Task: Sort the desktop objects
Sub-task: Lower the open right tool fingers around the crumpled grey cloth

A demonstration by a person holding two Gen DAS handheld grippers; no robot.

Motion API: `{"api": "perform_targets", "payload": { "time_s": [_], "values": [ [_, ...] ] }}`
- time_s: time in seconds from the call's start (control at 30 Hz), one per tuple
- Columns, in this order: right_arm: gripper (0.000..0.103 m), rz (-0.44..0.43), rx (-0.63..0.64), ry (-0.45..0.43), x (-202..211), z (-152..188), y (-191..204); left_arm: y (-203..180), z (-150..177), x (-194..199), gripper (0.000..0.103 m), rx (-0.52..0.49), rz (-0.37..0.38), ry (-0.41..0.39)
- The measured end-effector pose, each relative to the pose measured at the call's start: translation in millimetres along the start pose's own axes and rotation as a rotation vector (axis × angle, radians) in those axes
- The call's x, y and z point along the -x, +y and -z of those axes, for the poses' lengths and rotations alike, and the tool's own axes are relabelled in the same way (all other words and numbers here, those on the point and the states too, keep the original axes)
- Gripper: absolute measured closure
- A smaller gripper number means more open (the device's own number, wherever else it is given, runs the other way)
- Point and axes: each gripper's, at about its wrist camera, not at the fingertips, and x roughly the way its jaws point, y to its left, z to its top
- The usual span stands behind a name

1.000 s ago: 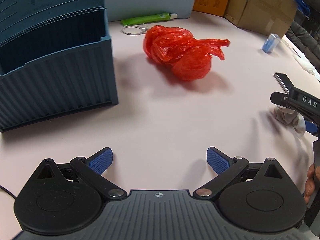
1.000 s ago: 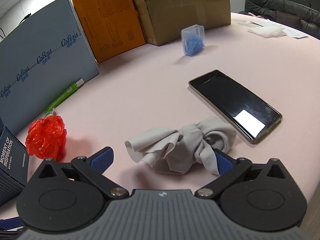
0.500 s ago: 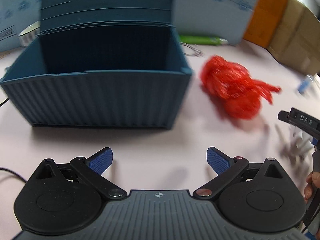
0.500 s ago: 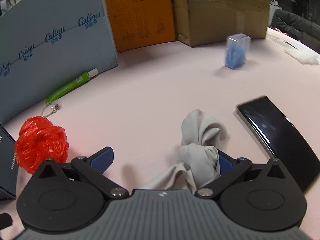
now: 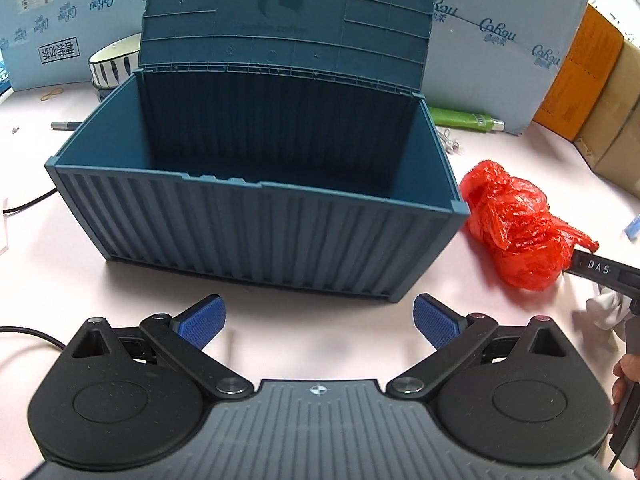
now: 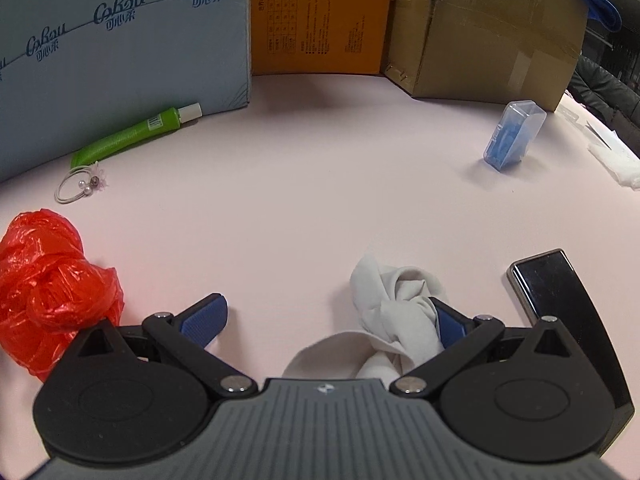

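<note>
Gaping wide, your left tongs (image 5: 318,318) hover with nothing between them, just in front of the bin (image 5: 256,236) on the desk (image 5: 300,320). Its lid (image 5: 288,12) stands up at the back. Right of the bin, almost touching its corner, lies the red bag (image 5: 520,228).

Your right tongs (image 6: 324,320) are also spread wide. The cloth (image 6: 394,300) lies crumpled on the desk against the inner face of the right finger (image 6: 448,322); the left finger is well apart from it, so nothing is gripped. The phone (image 6: 556,284) lies just right of the cloth, and the red bag sits to the left. Farther off are a ring (image 6: 78,188), a green tube (image 6: 132,138) and a clear box (image 6: 514,136), with cartons (image 6: 480,28) behind.
</note>
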Motion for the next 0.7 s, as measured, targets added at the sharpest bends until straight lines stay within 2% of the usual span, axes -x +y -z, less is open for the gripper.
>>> {"api": "perform_targets", "payload": {
  "time_s": [0.7],
  "values": [
    [0.000,0.031,0.053,0.017,-1.8,-0.8,7.5,0.0,-5.2,4.4,0.002,-0.009,0.020,-0.020]
  ]
}}
